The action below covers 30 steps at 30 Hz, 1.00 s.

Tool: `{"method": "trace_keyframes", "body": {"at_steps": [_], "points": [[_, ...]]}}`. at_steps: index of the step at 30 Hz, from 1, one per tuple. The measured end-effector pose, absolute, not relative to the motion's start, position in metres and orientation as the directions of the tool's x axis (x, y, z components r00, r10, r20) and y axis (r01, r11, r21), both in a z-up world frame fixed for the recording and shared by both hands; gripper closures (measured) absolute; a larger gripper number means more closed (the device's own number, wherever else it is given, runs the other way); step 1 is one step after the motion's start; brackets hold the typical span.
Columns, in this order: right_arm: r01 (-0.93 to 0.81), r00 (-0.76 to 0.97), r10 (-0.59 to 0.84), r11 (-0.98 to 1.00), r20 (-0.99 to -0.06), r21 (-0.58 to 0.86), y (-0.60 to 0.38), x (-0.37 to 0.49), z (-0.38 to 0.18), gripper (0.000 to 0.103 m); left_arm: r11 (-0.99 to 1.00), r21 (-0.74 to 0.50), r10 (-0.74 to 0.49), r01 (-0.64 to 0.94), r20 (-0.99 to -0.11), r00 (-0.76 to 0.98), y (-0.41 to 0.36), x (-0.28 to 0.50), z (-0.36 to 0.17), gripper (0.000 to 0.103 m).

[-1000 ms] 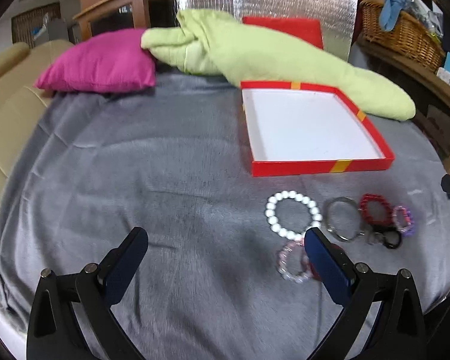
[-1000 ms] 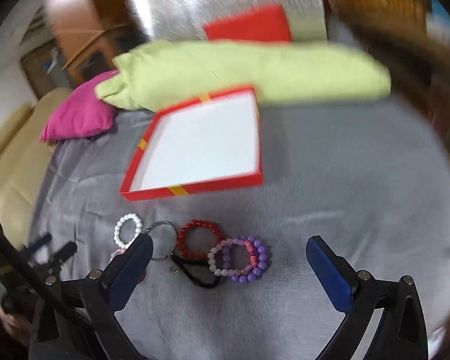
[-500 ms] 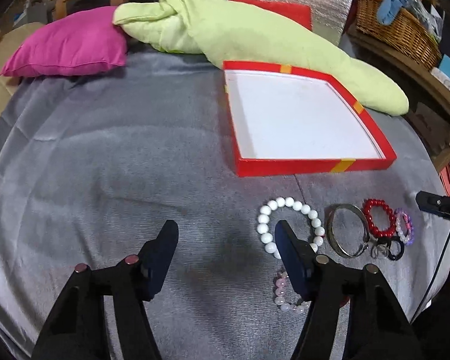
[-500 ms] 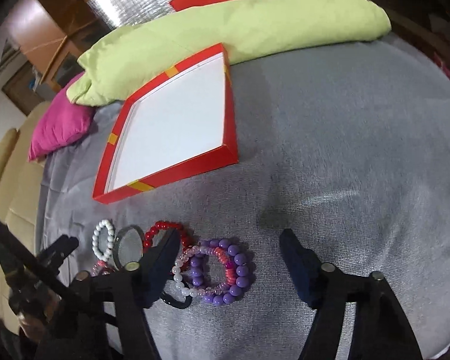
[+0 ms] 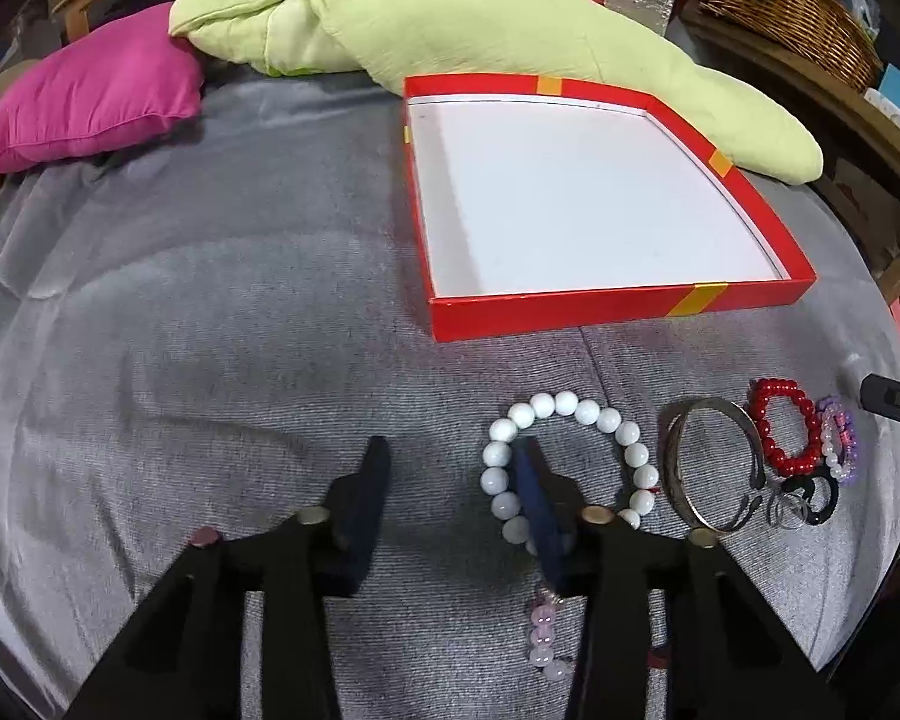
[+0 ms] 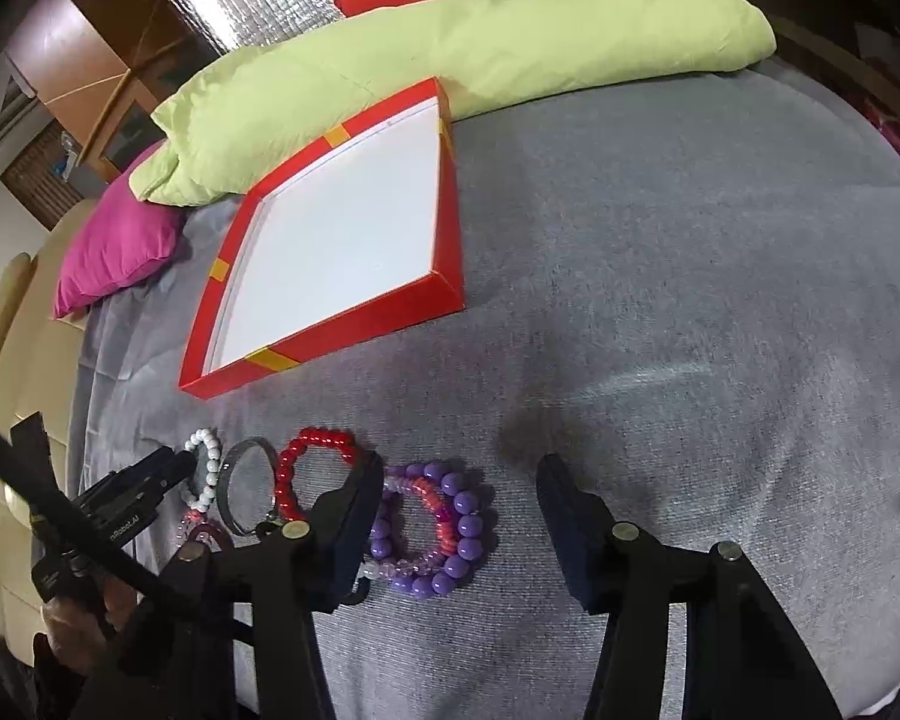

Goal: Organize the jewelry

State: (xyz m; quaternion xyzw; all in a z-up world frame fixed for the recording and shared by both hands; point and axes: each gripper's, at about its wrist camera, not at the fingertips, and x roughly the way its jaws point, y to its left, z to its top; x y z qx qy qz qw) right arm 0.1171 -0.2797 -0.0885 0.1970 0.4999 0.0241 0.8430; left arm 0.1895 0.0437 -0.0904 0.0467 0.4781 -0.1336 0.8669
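Left wrist view: bracelets in a row on the grey blanket (image 5: 210,300), near the red box (image 5: 744,294).
Left gripper (image 5: 453,468) jaws apart, 1 tip inside the white bead bracelet (image 5: 615,423). Right gripper (image 6: 462,489) jaws apart, left tip beside the purple bracelet (image 6: 465,522) and red bracelet (image 6: 288,471).

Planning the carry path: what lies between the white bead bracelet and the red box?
Only bare grey blanket separates the white bead bracelet from the red box, shown in the left wrist view.

pink bracelet (image 5: 544,639) half behind tool (image 5: 453,453)
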Motion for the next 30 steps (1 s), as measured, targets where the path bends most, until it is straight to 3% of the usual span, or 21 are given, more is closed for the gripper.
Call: {"method": "trace_keyframes", "body": {"at_steps": [2,6,12,23,30], "points": [[0.162,0.483,0.237,0.922,-0.843,0.352,-0.282,0.117,-0.092,0.064,0.958,-0.061,-0.202,0.280,-0.838,0.507,0.044,0.190,-0.090,0.077],[0.166,0.471,0.233,0.924,-0.851,0.345,-0.281,0.116,-0.096,0.069,0.958,-0.091,-0.223,0.272,-0.833,0.506,0.043,0.191,-0.092,0.092],[0.063,0.559,0.247,0.939,-0.792,0.338,-0.268,0.111,-0.075,0.069,0.961,-0.098,-0.231,0.260,-0.799,0.555,0.042,0.184,-0.089,0.093],[-0.035,0.447,0.374,0.915,-0.813,0.401,-0.239,0.113,-0.087,0.069,0.966,-0.069,-0.221,0.247,-0.712,0.666,0.046,0.167,-0.072,0.093],[-0.046,0.430,0.245,0.967,-0.869,0.250,-0.207,0.117,-0.101,0.070,0.965,-0.055,-0.220,0.257,-0.702,0.678,0.040,0.166,-0.069,0.093]]}}
